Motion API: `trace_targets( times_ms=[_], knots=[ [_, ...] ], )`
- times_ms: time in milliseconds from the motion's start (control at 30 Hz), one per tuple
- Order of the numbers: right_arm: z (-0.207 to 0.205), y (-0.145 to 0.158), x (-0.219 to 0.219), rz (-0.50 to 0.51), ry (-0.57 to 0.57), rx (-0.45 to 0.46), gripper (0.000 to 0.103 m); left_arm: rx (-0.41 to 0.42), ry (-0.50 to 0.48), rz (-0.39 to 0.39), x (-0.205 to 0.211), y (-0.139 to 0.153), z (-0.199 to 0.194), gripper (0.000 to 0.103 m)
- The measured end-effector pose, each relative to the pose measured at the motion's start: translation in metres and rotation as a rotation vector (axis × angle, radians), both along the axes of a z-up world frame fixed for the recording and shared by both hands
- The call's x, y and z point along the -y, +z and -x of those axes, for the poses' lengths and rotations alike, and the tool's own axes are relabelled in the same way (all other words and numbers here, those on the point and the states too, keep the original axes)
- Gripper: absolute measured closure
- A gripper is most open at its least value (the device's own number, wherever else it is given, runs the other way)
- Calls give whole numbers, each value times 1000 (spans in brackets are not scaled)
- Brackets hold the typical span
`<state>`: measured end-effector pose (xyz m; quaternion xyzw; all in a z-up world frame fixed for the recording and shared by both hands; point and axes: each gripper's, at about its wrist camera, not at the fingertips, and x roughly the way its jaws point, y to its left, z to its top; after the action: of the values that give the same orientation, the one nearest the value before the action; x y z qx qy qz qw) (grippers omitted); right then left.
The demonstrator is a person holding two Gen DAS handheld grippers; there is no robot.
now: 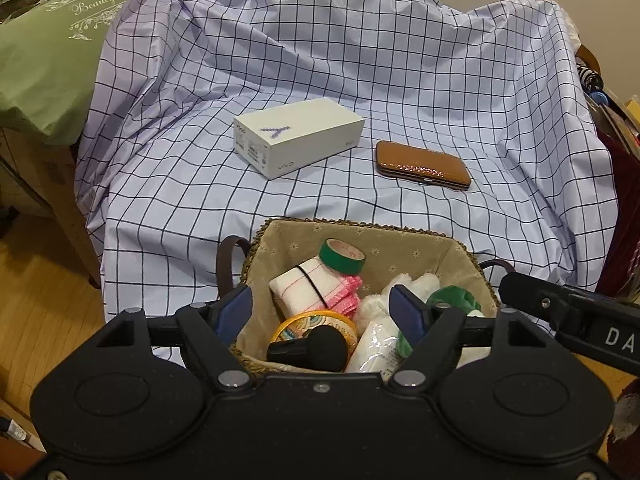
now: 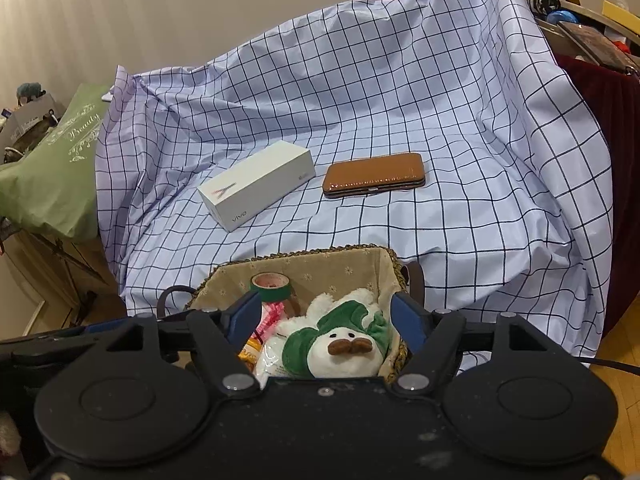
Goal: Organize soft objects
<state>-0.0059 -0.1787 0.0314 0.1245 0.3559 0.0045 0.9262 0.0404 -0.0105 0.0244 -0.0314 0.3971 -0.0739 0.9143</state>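
Green-capped plush duck (image 2: 344,344) shows its face only rightward.

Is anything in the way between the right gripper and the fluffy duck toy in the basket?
Nothing visible blocks it. The duck toy lies on top in the basket, right below the open right gripper, with no item between the fingers.

Landmark: checked cloth (image 1: 400,80), pale lilac with dark grid lines, draped and creased.
White box (image 1: 298,142): lies flat on the cloth, left of its middle, "vivo" printed on one side.
Brown case (image 1: 422,164): lies flat on the cloth, right of the box, apart from it.
Green pillow (image 1: 48,52): beside the cloth's left edge, "Beauty" lettering.
Wooden floor (image 1: 36,320): below the cloth's left hanging edge.
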Motion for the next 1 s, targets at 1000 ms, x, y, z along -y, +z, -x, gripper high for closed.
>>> trace_targets(
  times_ms=[1000],
  knots=[
    [9, -14, -1, 47, 8, -77, 22, -40, 1, -64, -9, -8, 16, 18]
  ],
)
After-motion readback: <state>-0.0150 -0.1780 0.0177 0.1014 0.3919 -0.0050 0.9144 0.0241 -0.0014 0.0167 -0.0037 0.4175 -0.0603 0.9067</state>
